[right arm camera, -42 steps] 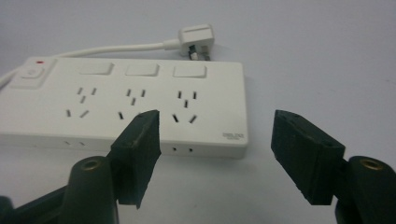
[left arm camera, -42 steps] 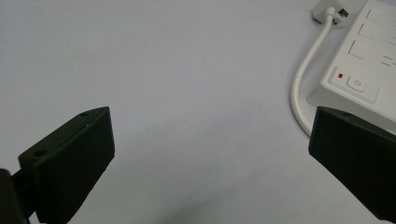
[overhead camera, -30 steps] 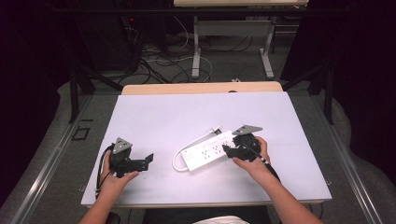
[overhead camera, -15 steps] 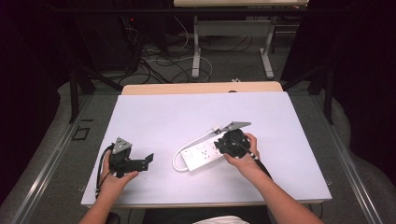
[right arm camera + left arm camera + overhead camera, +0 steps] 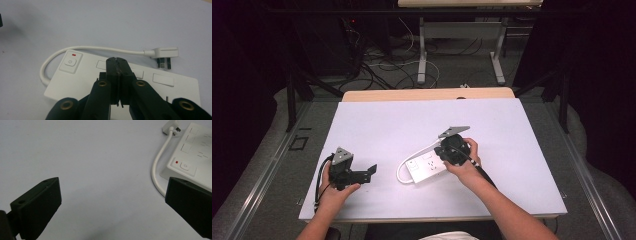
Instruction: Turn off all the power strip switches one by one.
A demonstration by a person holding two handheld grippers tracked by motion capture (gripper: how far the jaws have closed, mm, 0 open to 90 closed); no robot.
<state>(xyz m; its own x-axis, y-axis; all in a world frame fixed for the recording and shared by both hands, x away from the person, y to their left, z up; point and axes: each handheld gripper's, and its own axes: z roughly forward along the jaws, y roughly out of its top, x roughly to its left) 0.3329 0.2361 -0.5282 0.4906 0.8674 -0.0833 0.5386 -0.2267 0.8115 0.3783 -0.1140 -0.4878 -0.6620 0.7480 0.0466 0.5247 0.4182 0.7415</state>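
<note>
A white power strip [image 5: 426, 167] lies flat on the table [image 5: 387, 125], its short cable [image 5: 401, 171] looped at its left end. My right gripper [image 5: 445, 152] hovers over the strip's right half. Seen in the right gripper view, the right gripper [image 5: 117, 63] has its jaws pressed together with nothing between them; they have just been closing. Ahead of them are the strip's switch [image 5: 70, 62] and the plug [image 5: 163, 53] lying on the table. My left gripper [image 5: 371, 171] rests near the front left, pointing at the strip. It [image 5: 113, 187] stands wide open around bare table, with the power strip [image 5: 195, 150] off to the upper right.
The white table's front edge [image 5: 427, 218] lies just behind both hands. Beyond the far edge are desk legs [image 5: 422, 55] and loose cables [image 5: 382, 65] on the floor, with dark space to either side.
My right gripper has moved left over the power strip and its jaws have closed. The left gripper has stayed where it was.
</note>
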